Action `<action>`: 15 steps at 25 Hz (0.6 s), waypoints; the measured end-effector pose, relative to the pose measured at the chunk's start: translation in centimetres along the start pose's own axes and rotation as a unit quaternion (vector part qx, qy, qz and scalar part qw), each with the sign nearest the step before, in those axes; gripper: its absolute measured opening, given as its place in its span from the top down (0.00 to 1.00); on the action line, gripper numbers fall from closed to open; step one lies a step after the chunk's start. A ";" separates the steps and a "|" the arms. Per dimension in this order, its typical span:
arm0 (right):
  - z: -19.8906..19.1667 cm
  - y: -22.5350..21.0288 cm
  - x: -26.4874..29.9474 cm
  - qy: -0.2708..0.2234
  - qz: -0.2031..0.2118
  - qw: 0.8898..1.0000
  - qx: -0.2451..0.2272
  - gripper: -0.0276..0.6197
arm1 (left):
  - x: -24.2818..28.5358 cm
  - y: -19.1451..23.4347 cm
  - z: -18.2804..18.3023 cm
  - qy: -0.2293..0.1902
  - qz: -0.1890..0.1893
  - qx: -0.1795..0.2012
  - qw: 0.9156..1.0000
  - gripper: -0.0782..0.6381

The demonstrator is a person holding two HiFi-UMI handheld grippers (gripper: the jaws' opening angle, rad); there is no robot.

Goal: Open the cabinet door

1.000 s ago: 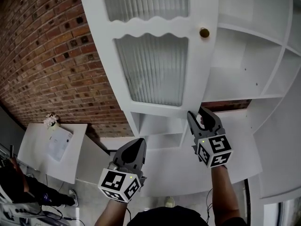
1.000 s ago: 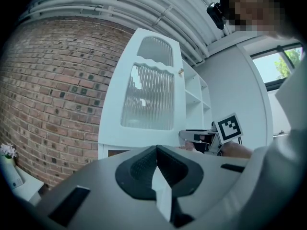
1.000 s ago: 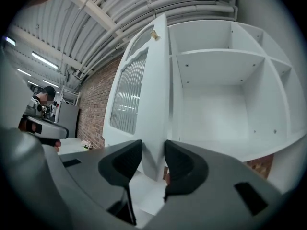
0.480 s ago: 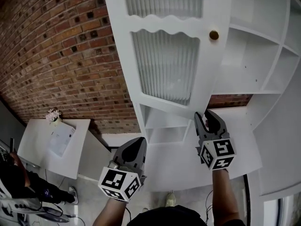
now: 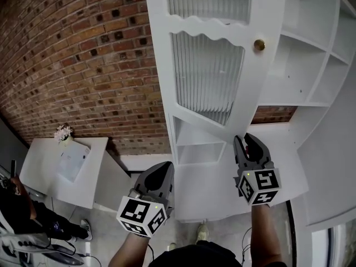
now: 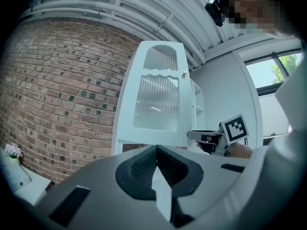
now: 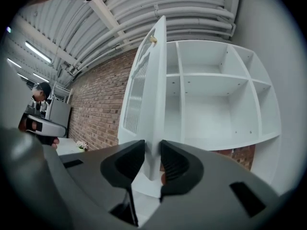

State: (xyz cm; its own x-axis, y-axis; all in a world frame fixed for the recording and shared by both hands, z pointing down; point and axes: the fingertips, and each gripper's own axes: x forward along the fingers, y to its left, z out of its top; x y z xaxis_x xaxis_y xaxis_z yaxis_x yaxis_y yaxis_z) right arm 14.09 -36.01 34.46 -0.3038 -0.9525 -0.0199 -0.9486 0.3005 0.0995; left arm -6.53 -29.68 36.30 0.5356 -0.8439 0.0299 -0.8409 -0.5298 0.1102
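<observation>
The white cabinet door [image 5: 208, 77] with ribbed glass panes and a brass knob [image 5: 259, 45] stands swung open, baring the empty white shelves [image 5: 303, 65]. My right gripper [image 5: 247, 141] points level at the door's lower corner, just short of it. In the right gripper view the door's edge [image 7: 156, 95] lines up with the narrow gap of my right gripper [image 7: 152, 150]; its jaws are closing and nothing is pressed between them. My left gripper [image 5: 162, 168] hangs lower left, away from the door, shut and empty. The left gripper view shows the door [image 6: 156, 104] face-on.
A brick wall [image 5: 83, 65] runs behind and left of the cabinet. A white side table [image 5: 44, 177] with a small flower pot [image 5: 62, 132] stands at the lower left, a seated person [image 5: 22, 216] beside it. A white ledge [image 5: 211, 188] juts out below the shelves.
In the head view the door has swung further left, away from the shelves. The right gripper's tips were at the door's lower corner and now sit just off it, jaws narrower.
</observation>
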 end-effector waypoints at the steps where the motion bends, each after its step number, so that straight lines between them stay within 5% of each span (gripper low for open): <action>1: 0.1 0.4 -0.3 0.000 -0.001 1.000 0.000 0.81 | -0.3 0.1 0.0 0.000 -0.002 0.000 1.000 0.88; 15: 1.3 7.0 -4.1 -0.014 0.000 1.000 -0.001 0.85 | -3.9 0.6 0.5 0.000 -0.027 0.001 1.000 0.88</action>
State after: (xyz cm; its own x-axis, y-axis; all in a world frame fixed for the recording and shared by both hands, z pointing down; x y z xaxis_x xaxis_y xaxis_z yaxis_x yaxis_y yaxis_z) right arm 8.60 -29.97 33.91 -0.3068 -0.9506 -0.0471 -0.9483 0.3011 0.1006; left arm -9.11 -26.76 35.77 0.5801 -0.8142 0.0242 -0.8111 -0.5745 0.1098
